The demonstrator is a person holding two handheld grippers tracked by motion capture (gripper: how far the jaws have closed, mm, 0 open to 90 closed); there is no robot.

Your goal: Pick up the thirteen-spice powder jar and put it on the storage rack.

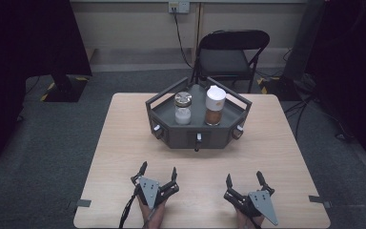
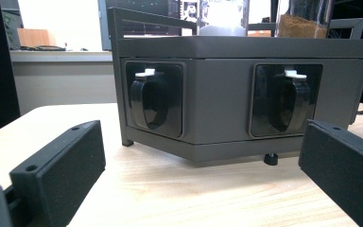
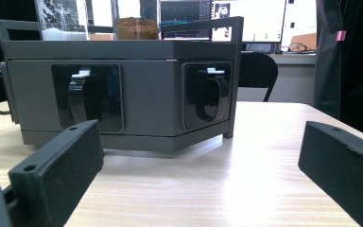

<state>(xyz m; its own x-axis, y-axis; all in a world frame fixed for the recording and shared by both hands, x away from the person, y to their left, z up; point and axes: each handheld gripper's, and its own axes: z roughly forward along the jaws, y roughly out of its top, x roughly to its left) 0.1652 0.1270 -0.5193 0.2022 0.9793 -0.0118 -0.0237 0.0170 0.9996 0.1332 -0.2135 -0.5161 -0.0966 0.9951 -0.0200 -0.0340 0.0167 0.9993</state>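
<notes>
**Both tools released, rack ahead**

Your left tool [image 1: 158, 172] and right tool [image 1: 244, 178] rest at the near edge of the pale wooden table [image 1: 119, 143], jaws spread, gripping nothing. Farther off, mid-table, sits the dark grey angular rack [image 1: 198, 136] carrying a silver-lidded glass jar [image 1: 183, 108] left and a white-lidded jar of brown powder [image 1: 215, 105] right.

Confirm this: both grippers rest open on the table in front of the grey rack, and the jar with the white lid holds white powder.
Not quite. In the high view the white-lidded jar holds brown powder; the white powder sits in the metal-lidded jar. The left gripper and right gripper do rest open before the grey rack.
</notes>
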